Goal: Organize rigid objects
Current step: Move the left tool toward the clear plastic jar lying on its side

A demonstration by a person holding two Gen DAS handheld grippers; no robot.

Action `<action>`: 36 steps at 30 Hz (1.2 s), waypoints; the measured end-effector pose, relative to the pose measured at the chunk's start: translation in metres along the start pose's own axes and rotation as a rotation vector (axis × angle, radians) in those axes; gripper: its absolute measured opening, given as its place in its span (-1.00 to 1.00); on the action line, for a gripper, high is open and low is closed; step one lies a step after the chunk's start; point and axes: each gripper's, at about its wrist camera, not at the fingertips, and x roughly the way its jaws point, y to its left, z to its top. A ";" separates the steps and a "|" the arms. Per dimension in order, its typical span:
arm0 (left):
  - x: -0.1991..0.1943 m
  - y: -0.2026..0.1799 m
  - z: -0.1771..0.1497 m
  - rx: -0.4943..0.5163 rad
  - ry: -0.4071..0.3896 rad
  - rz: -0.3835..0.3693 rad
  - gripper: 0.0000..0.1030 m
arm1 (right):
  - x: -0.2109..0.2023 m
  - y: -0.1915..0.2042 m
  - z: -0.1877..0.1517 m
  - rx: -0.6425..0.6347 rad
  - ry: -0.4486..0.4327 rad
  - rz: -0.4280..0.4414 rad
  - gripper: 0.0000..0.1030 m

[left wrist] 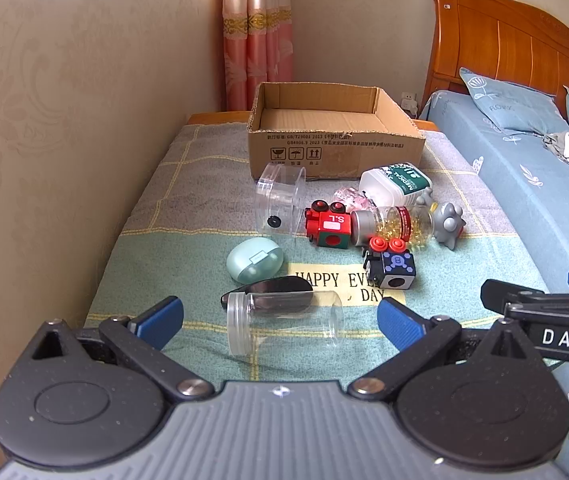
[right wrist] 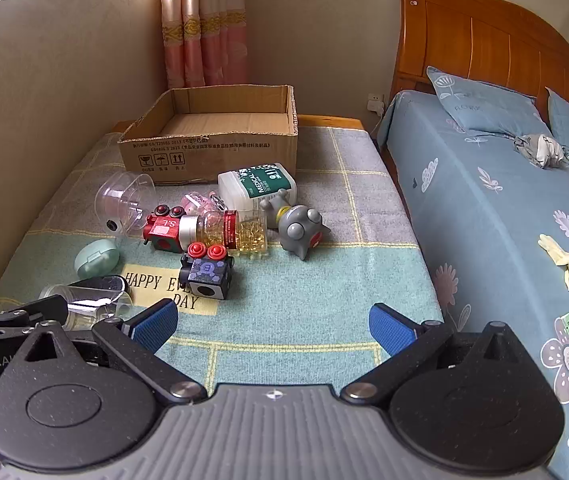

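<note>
A pile of small hard things on a desk [right wrist: 324, 280] with a checked green and grey cloth. In the middle, a red toy train block [left wrist: 328, 226] on its side, touching a see-through bottle of yellow pills [left wrist: 394, 224] with a silver cap. Just near of these, a black and blue toy block [left wrist: 392, 266] with two red knobs on top. Right of the pills, a grey toy figure [left wrist: 448, 222], tipped over. Behind the pills, a white bottle with a green label [left wrist: 396, 182] lying flat, with a small pink see-through thing [left wrist: 350, 194] beside it. Left of the train, a clear plastic cup [left wrist: 280, 200] on its side. Nearer and left, a small mint-green case [left wrist: 254, 260]. Nearest of all, a clear jar [left wrist: 284, 322] on its side, with a black lid [left wrist: 272, 286] touching it.

At the far end of the desk, an open cardboard box [left wrist: 332, 132], standing upright, nothing seen inside.

Left gripper [left wrist: 280, 320] low over the near edge, jaws wide apart, clear jar lying past the blue pads, not grasped. Right gripper [right wrist: 272, 322] beside it on the right, jaws wide apart too, only bare cloth between.

On the right, a bed [right wrist: 484, 200] with a blue flowered sheet and a wooden headboard [right wrist: 484, 40]. Pink curtain [right wrist: 200, 24] in the far corner.
</note>
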 end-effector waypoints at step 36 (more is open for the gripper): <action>-0.004 -0.001 0.004 0.001 -0.006 -0.004 0.99 | -0.003 -0.002 0.000 0.002 0.001 0.000 1.00</action>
